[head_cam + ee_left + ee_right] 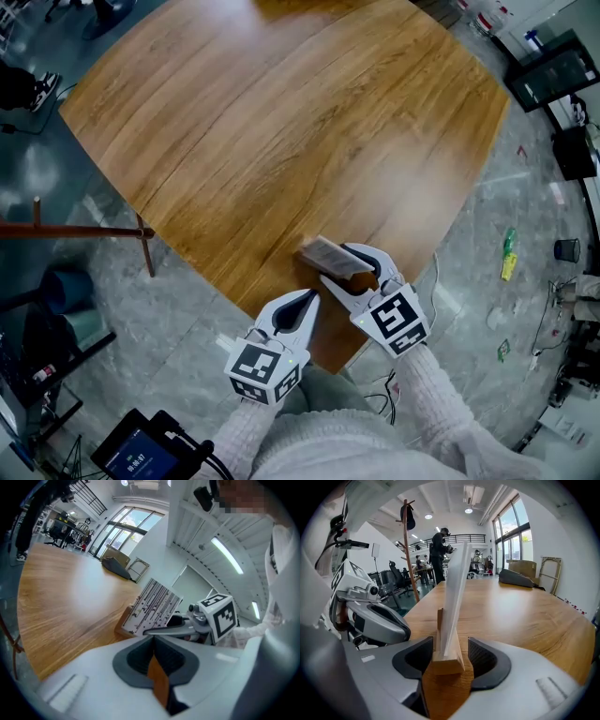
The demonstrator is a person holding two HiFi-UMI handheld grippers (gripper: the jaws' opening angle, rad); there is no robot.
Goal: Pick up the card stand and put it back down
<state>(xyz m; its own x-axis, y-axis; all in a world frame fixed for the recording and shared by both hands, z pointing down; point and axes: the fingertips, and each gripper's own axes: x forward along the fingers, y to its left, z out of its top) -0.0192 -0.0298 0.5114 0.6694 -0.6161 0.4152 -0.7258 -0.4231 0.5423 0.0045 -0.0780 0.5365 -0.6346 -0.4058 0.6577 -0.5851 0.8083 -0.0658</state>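
Field: the head view is looking steeply down on a wooden table [281, 141], with both grippers lying at its near edge.
Far left: a dark device with a lit blue screen [141, 457] is sitting low beside the person, off the table.
Left gripper [306, 302]: it is hovering over the table's near edge, just left of the card stand and apart from it. In its own view the left gripper [152, 654] is showing its dark pads [136, 658] meeting along one line, so the jaws are standing closed with nothing between them.
Left marker cube [263, 371]: it is riding at the rear of that gripper, above a pale knitted sleeve [239, 436].
Card stand [328, 255]: it is resting on the table near the near edge, its wooden base flat on the wood. From the left gripper view the card stand [154, 605] is showing a white card with rows of dark print, too small to read, leaning in the base.
Right gripper [337, 265]: it is reaching around the stand, one jaw on either side. In its own view the right gripper [451, 660] is holding its jaws wide apart; the wooden base [446, 662] is sitting between the pads, with a clear gap to the right-hand pad [483, 660], so nothing is being clamped.
Right marker cube [398, 319]: it is sitting behind those jaws.
Far right: a dark monitor [553, 70] is standing on the floor area beyond the table.
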